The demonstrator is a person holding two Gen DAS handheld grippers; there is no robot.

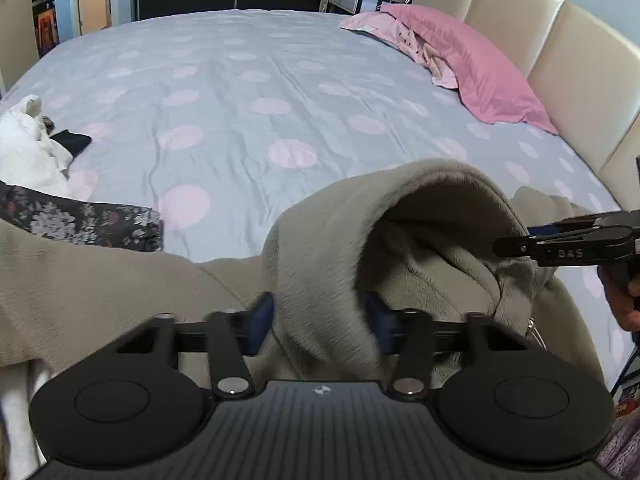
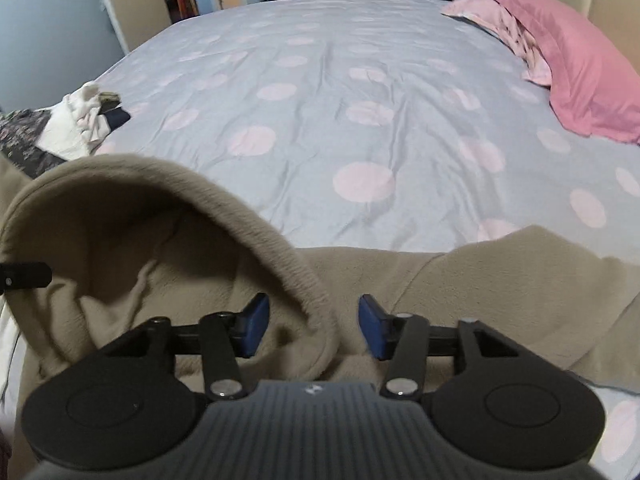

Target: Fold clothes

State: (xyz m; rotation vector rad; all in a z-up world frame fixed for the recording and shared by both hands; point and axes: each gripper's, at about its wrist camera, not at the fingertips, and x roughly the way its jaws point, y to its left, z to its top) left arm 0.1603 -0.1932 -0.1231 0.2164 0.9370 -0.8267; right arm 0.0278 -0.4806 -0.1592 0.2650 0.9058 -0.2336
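Blue pads (image 1: 262,322) of the left gripper (image 1: 320,324) are pinched on a thick fold of the beige fleece hoodie (image 1: 332,248), right at the hood's edge, fabric bunched between them. Over in the right wrist view, the right gripper (image 2: 314,326) straddles the other side of that hood rim (image 2: 256,236); the fleece lies between its blue pads (image 2: 372,330), but there's daylight on the right-hand pad, so whether it has truly clamped I cannot tell. From the left camera you catch the right gripper's black finger (image 1: 560,242) coming in from the side against the hood, a person's hand (image 1: 624,300) behind it.

Moving outward: the hood stands propped up and hollow, while the rest of the hoodie lies spread across the near edge of the bed. Beyond it, grey bedding with pale pink spots (image 1: 248,92) stretches away, wrinkled. Off to the left sits a heap of white clothes (image 1: 24,148) with a dark item beside it, and a dark floral garment (image 1: 80,220) touches the hoodie's sleeve. Far right, a pink pillow (image 1: 472,64) leans by the cream padded headboard (image 1: 560,44).
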